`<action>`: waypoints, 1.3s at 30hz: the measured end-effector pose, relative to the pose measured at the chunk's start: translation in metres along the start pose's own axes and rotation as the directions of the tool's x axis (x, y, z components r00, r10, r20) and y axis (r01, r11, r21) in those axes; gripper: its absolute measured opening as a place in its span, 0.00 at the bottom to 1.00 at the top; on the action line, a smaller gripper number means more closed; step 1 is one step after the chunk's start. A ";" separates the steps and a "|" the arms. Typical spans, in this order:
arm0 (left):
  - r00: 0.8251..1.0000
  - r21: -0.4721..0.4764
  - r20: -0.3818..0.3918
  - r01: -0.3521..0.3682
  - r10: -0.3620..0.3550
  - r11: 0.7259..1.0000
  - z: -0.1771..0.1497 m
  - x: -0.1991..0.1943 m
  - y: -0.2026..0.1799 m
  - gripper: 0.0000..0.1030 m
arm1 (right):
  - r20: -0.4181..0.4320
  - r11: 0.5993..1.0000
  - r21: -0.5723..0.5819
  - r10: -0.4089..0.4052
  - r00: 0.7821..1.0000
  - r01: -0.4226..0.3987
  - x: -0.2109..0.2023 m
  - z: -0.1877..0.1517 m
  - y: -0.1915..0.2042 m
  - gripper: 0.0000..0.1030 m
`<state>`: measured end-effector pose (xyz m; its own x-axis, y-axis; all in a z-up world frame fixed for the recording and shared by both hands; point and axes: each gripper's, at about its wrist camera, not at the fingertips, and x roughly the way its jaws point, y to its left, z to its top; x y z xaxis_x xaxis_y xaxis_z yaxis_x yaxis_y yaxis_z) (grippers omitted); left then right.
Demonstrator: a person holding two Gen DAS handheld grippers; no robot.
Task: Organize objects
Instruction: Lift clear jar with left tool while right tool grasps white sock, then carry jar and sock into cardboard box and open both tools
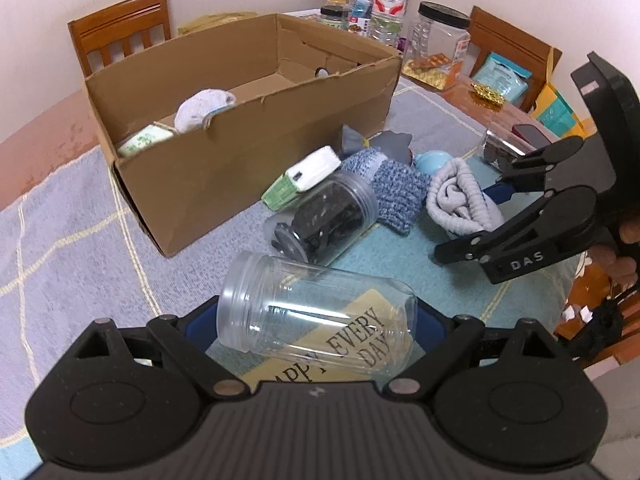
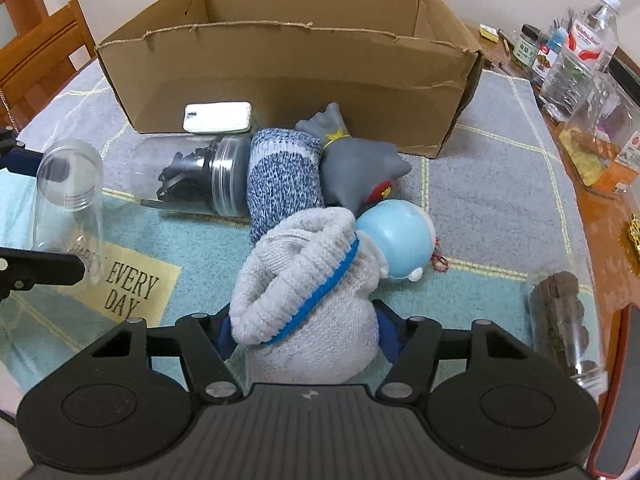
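Cardboard box [image 2: 288,60] near table's far edge; dark-filled jar [image 2: 192,176], blue sock [image 2: 284,176] before it. Left tongs [image 1: 316,320] clamp clear jar [image 1: 316,320]; right tongs [image 2: 304,332] clamp grey sock [image 2: 304,296].

Left tool [image 1: 316,322] clamped on empty clear jar [image 1: 316,312], jar lying sideways, mouth to the left, above the desk mat [image 1: 72,248]. Cardboard box [image 1: 244,120] beyond, open. Right tool [image 1: 496,192] closed on grey rolled sock [image 1: 460,200]. Second jar [image 1: 328,216], dark contents, lies between.
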<state>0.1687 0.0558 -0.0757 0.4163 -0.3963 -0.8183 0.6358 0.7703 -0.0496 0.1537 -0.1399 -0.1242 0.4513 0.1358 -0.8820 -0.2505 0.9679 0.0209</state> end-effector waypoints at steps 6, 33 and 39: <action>1.000 -0.004 -0.003 0.014 -0.014 1.000 0.018 -0.012 0.003 0.91 | -0.014 1.000 -0.030 0.000 1.000 0.000 -0.021 0.006 -0.003 0.64; 1.000 -0.015 0.002 -0.011 0.011 1.000 0.046 -0.015 0.007 0.91 | -0.083 0.992 0.001 0.127 0.988 -0.128 -0.001 0.002 0.000 0.81; 1.000 -0.018 0.002 -0.010 0.010 1.000 0.046 -0.016 0.010 0.91 | -0.108 0.993 -0.057 0.096 0.990 -0.103 0.002 -0.002 0.016 0.70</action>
<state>0.1986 0.0470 -0.0363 0.4235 -0.3898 -0.8177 0.6199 0.7829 -0.0522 0.1485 -0.1249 -0.1267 0.3300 0.2044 -0.9216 -0.3442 0.9351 0.0841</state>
